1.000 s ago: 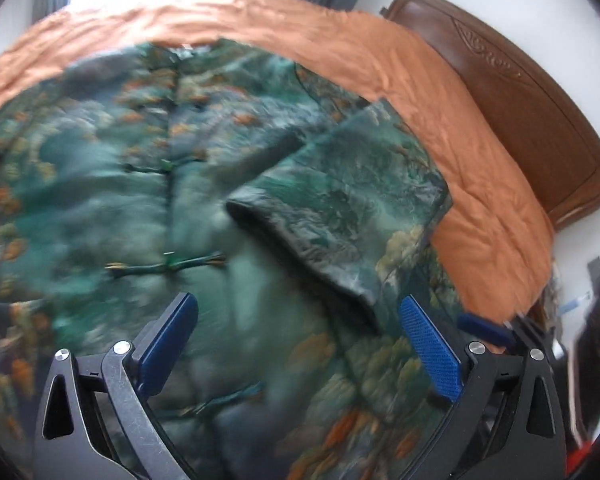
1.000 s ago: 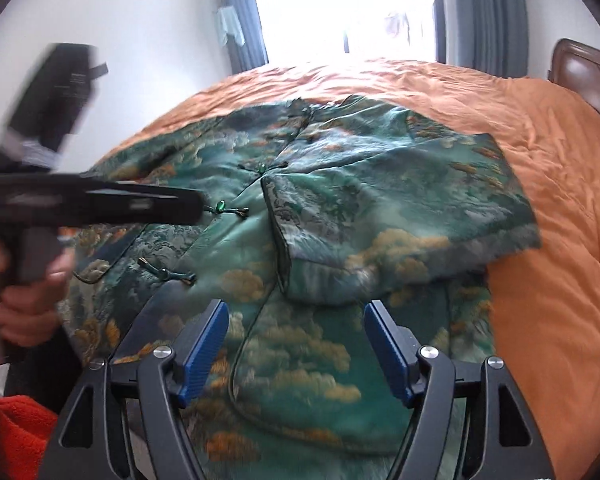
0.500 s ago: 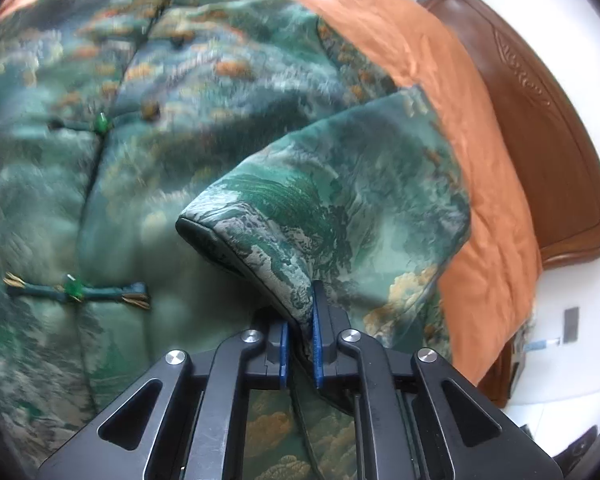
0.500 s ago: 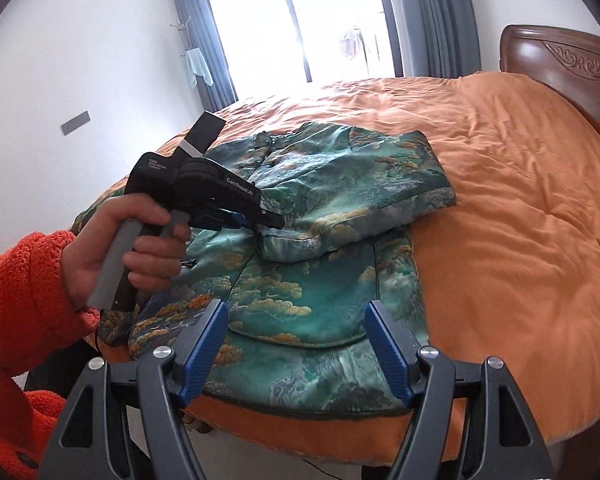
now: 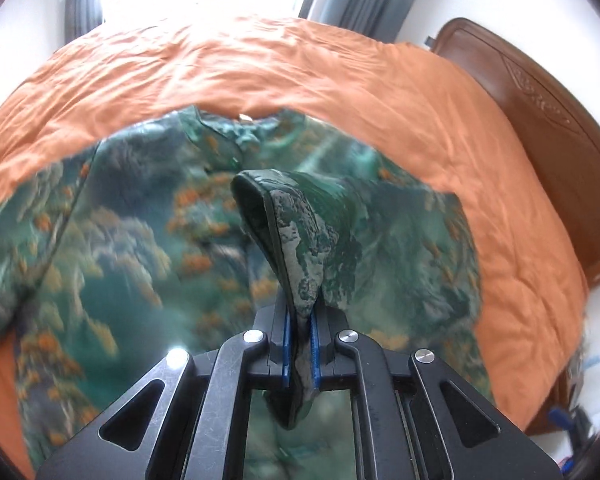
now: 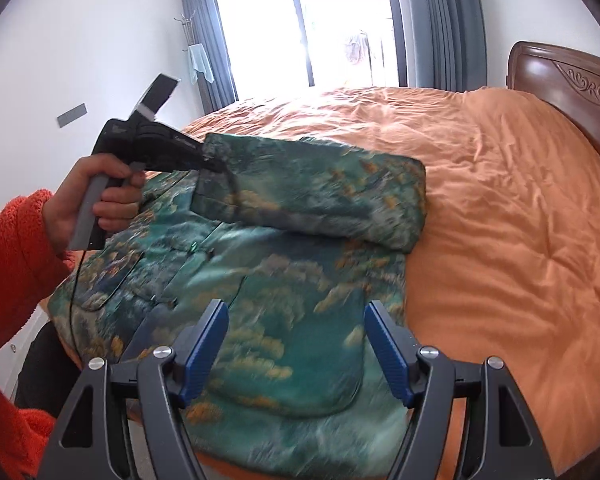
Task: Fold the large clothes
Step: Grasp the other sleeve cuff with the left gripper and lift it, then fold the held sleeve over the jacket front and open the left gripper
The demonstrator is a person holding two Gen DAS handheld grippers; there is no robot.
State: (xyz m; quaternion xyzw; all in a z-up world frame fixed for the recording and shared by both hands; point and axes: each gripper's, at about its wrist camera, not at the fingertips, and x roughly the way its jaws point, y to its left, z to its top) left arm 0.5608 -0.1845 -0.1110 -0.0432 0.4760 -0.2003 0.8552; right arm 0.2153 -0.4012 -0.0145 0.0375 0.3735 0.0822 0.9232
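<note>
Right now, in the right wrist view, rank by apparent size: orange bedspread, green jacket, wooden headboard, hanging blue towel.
1. orange bedspread
2. green jacket
3. wooden headboard, partly cut off
4. blue towel, far from the camera

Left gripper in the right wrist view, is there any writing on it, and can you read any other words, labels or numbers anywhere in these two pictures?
Left gripper, black body: a short line of pale print, too small and blurred to read.
Jacket, bedspread, headboard: pattern and carving only, no text.
Grey plate on the wall: no readable marking.
Nothing else legible in either view.
</note>
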